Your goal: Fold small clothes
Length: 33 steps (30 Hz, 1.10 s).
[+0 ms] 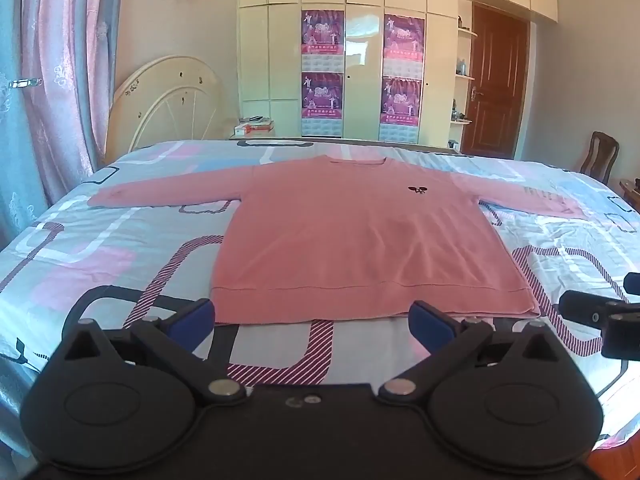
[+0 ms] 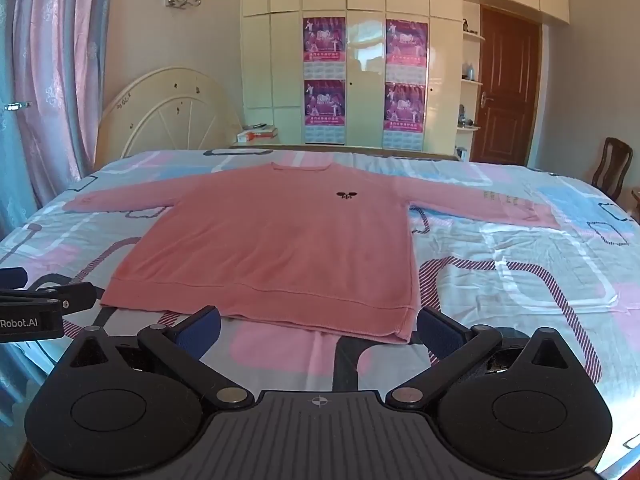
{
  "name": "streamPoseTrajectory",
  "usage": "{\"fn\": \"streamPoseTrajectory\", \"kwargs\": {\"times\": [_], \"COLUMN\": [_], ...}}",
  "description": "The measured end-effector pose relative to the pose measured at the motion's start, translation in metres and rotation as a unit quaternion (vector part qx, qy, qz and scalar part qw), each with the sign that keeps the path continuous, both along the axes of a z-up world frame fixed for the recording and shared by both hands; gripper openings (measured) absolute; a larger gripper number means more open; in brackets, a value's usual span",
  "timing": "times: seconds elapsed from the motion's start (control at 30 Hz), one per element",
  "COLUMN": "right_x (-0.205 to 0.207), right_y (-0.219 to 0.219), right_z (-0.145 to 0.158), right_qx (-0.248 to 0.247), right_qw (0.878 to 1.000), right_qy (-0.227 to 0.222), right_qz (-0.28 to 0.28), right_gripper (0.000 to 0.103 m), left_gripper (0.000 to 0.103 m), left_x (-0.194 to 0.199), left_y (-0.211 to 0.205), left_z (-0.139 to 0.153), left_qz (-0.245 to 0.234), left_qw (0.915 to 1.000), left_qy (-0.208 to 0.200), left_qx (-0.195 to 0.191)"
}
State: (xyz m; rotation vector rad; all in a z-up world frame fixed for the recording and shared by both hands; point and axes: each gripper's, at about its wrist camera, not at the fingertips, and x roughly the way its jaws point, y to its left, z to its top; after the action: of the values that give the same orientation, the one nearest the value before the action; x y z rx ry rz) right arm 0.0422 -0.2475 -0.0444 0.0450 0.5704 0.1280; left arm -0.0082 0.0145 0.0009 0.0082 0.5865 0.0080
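We see a pink long-sleeved knit sweater (image 1: 352, 236) lying flat and face up on the bed (image 1: 100, 248), which wears a sheet patterned in pink, blue and grey rounded rectangles. Its 2 sleeves stretch out to either side, the neckline points toward the cream wardrobe (image 1: 360, 40), and a small dark emblem (image 2: 346, 195) sits on the chest. Our left tongs (image 1: 312, 322) hover spread wide just before the hem, pinching nothing. Our right tongs (image 2: 318, 326) are likewise spread, near the hem's right corner, with nothing between their blue pads (image 2: 202, 326).
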Motion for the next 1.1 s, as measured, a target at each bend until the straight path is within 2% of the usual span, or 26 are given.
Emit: {"fn": "streamPoseTrajectory", "kwargs": {"times": [0.37, 1.1], "right_x": [0.001, -0.004], "right_y": [0.000, 0.002], "right_z": [0.001, 0.005], "right_qx": [0.003, 0.001], "right_qw": [1.000, 1.000], "right_qy": [-0.002, -0.016], "right_qz": [-0.001, 0.004], "right_gripper": [0.103, 0.103], "left_gripper": [0.103, 0.103], "left_x": [0.002, 0.002], "left_y": [-0.013, -0.015], "left_z": [-0.002, 0.004], "left_qz": [-0.001, -0.003], "left_qw": [1.0000, 0.9999], "left_qy": [-0.001, -0.007], "left_qx": [0.009, 0.007]}}
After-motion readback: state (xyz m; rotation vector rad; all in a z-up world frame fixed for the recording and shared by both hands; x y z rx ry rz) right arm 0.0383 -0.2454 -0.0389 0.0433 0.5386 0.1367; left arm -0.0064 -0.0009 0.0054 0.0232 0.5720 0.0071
